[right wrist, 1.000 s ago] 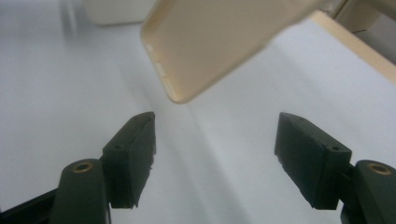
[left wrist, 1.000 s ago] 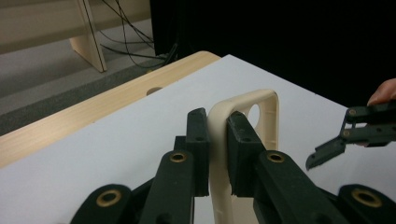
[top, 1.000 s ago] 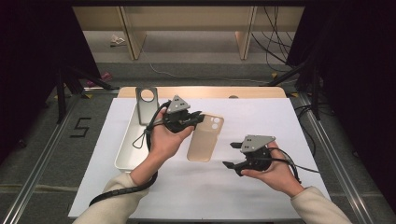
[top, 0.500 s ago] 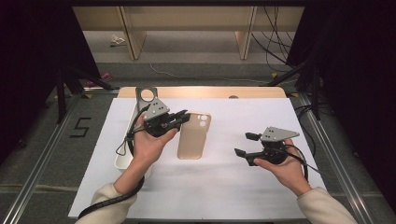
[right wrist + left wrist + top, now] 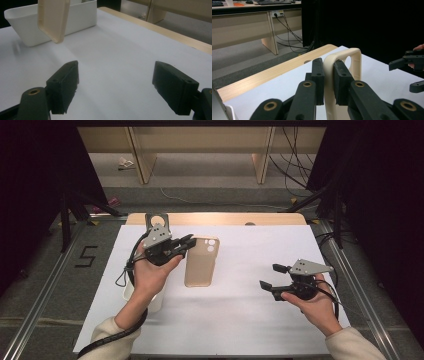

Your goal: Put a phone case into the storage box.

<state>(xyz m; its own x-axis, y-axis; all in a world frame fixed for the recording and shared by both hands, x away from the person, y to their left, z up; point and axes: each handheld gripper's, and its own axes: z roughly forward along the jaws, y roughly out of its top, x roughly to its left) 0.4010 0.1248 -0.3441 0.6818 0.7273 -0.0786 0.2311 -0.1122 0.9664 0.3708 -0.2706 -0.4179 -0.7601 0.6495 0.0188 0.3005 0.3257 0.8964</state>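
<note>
A beige phone case (image 5: 201,262) hangs above the white table sheet (image 5: 240,320), held by its long edge. My left gripper (image 5: 183,245) is shut on that edge; in the left gripper view both pads (image 5: 318,77) press the case's rim (image 5: 352,57). My right gripper (image 5: 272,276) is off to the right, low over the sheet. Its jaws have just been opening and stand wide with nothing between them (image 5: 115,87). In the right gripper view the case (image 5: 53,17) hangs tilted at upper left.
A white bin (image 5: 82,13) stands at the sheet's left, partly under my left forearm (image 5: 127,292). A grey piece with a round hole (image 5: 157,219) sticks up behind the left hand. The table's wooden far edge (image 5: 225,218) lies beyond.
The left hand has carried the case leftward and a bit farther away. The right hand has drawn off to the right, away from the case, and its jaws have spread wider.
</note>
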